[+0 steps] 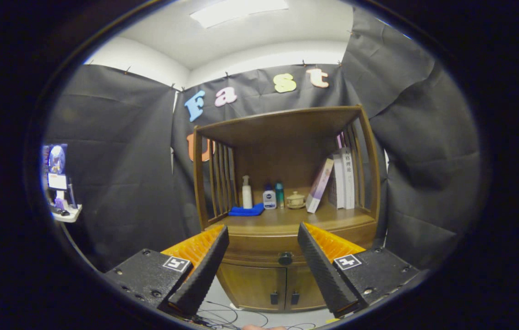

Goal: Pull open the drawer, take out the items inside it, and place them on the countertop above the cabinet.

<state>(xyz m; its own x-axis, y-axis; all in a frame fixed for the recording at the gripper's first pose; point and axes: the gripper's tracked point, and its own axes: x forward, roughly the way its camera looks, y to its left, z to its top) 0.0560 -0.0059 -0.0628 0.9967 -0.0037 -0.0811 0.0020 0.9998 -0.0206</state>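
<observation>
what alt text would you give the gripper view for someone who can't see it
The gripper hangs with its fingers open and empty, lined up on the dark round knob of the closed drawer in a brown wooden cabinet beyond them. On the countertop above sit a white pump bottle, a folded blue cloth, small jars and leaning books.

Gripper (263, 233) fingers spread, air between; closed drawer (287, 245) knob (285, 258) beyond, unobstructed; bottles (264, 195), books (339, 181) crowd countertop (287, 217) rear.
</observation>
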